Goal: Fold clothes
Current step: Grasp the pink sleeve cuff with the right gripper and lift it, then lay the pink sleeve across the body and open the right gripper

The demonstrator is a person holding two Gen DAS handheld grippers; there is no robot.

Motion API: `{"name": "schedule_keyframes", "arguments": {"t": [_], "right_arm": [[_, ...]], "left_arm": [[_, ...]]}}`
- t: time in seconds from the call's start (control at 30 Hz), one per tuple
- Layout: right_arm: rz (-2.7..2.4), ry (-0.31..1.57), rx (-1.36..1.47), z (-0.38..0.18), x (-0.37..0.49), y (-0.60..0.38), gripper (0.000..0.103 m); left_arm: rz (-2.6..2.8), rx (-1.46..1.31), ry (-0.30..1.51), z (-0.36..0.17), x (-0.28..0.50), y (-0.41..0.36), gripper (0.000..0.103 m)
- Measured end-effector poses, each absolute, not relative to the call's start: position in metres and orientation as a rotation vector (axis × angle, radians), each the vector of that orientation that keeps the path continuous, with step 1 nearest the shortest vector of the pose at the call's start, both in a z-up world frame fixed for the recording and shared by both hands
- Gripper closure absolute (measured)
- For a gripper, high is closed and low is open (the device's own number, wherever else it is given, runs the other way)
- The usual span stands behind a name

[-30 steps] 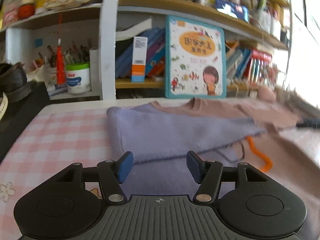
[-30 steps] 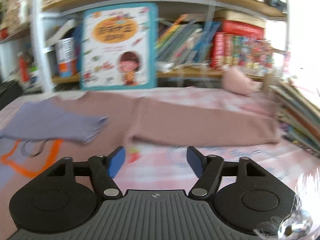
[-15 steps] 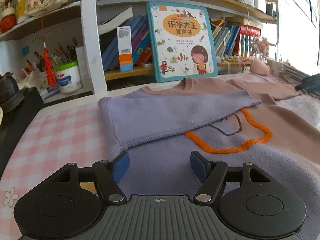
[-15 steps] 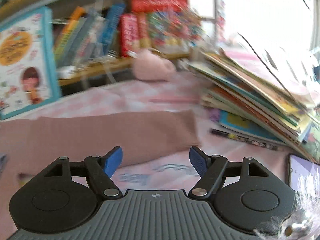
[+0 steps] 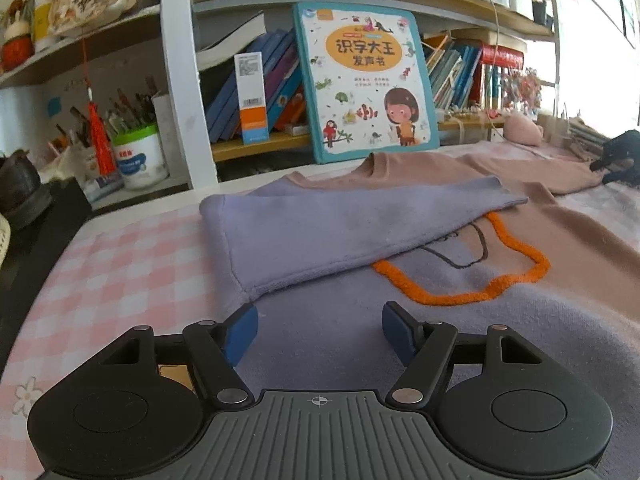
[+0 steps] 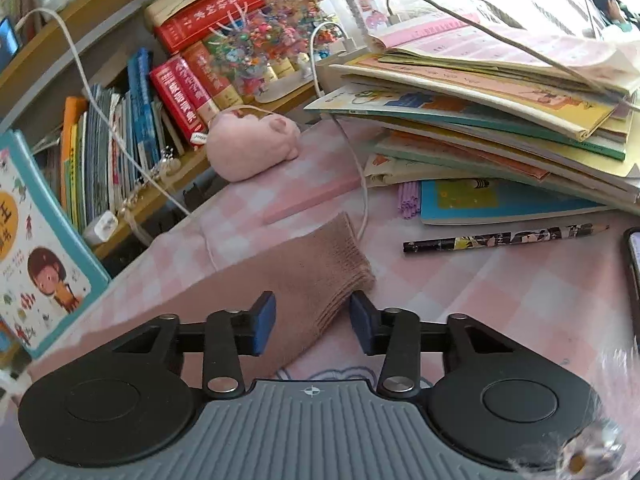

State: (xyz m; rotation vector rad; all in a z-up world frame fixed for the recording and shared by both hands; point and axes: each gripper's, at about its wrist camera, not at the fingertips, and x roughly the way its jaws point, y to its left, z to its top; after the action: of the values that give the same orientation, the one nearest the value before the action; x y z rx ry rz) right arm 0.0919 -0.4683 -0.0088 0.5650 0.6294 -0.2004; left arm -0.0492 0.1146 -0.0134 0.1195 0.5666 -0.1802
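Note:
A sweater lies flat on the pink checked tablecloth (image 5: 120,264). Its lilac left sleeve (image 5: 340,224) is folded across the body, above an orange outline motif (image 5: 472,292). The brown right sleeve (image 5: 532,172) stretches to the far right. My left gripper (image 5: 318,330) is open, low over the lilac hem. My right gripper (image 6: 313,322) is open, its jaws on either side of the brown ribbed cuff (image 6: 332,276). It also shows as a dark shape at the sleeve's end in the left wrist view (image 5: 618,158).
A bookshelf with a large children's book (image 5: 366,80) runs along the back. A pink plush (image 6: 252,144), a white cable (image 6: 362,184), a pencil (image 6: 504,238) and a leaning stack of books (image 6: 500,120) crowd the cuff's right side. A phone edge (image 6: 634,264) lies far right.
My right gripper swung right along the brown sleeve and dropped to its cuff, jaws narrowing around it. My left gripper stayed low over the lilac hem, opening slightly wider.

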Motion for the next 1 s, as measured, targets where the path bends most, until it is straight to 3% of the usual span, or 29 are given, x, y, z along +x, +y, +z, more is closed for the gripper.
{"name": "schedule_keyframes", "arguments": {"t": [0.07,0.13,0.47,0.73,1.0], "right_arm": [[-0.206,0.631,0.580,-0.010,0.094,-0.471,0.077],[-0.204,0.619,0.582,-0.010,0.093,-0.470,0.097],[-0.009,0.469,0.520,0.051,0.073,-0.425,0.098],[0.351,0.371,0.343,0.122,0.069,-0.307,0.098],[0.680,0.393,0.307,0.137,0.086,-0.192,0.098]], "left_arm": [[-0.176,0.096,0.575,-0.014,-0.047,0.119,0.032],[-0.162,0.095,0.586,-0.014,-0.046,0.119,0.033],[-0.139,0.202,0.587,-0.014,-0.048,0.102,0.033],[-0.132,0.220,0.586,-0.014,-0.049,0.098,0.033],[-0.124,0.248,0.582,-0.015,-0.049,0.095,0.032]]}}
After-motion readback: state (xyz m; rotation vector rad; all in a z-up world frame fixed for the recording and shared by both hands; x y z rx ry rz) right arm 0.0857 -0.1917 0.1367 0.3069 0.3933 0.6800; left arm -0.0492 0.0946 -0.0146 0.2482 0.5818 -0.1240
